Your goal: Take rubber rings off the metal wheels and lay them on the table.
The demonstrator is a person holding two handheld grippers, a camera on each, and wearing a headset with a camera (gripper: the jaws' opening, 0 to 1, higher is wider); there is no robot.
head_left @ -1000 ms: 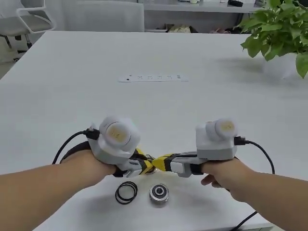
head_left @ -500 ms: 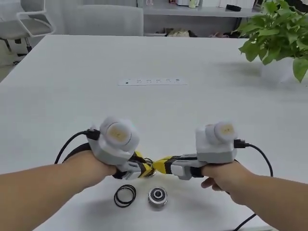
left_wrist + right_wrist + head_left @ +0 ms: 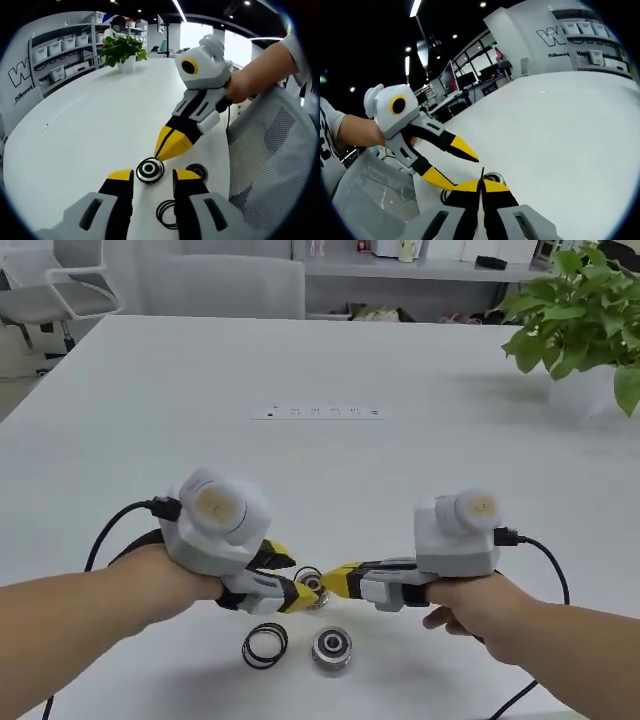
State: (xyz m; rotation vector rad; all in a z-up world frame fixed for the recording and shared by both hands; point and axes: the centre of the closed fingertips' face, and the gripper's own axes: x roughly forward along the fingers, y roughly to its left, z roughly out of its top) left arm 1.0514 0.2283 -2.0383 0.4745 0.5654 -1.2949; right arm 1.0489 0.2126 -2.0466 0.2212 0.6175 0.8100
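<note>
On the white tabletop (image 3: 330,360), all the work sits close to the near edge, a little left of its middle. The biggest change is in the left gripper (image 3: 290,579): half a second ago its yellow jaws were closed against the tips of the other claw, and now they stand spread apart, released, with nothing between them but air on either side of the wheel (image 3: 149,170). The right gripper (image 3: 328,583) has hardly moved. Its jaws stay clenched tip to tip at the rim of that wheel, and its own view shows a thin dark sliver caught between them, which may be the edge of the rubber ring, though that cannot be told for certain.

The wheel is now exposed between the two claws, just above or on the tabletop. Its dark outer band suggests its ring is not yet off. The left claw has probably let go to take a fresh bite for the pull.

Nearer the edge, a second wheel (image 3: 331,645) lies flat, and just beside it a small pile of loose rings (image 3: 265,644), unmoved.
</note>
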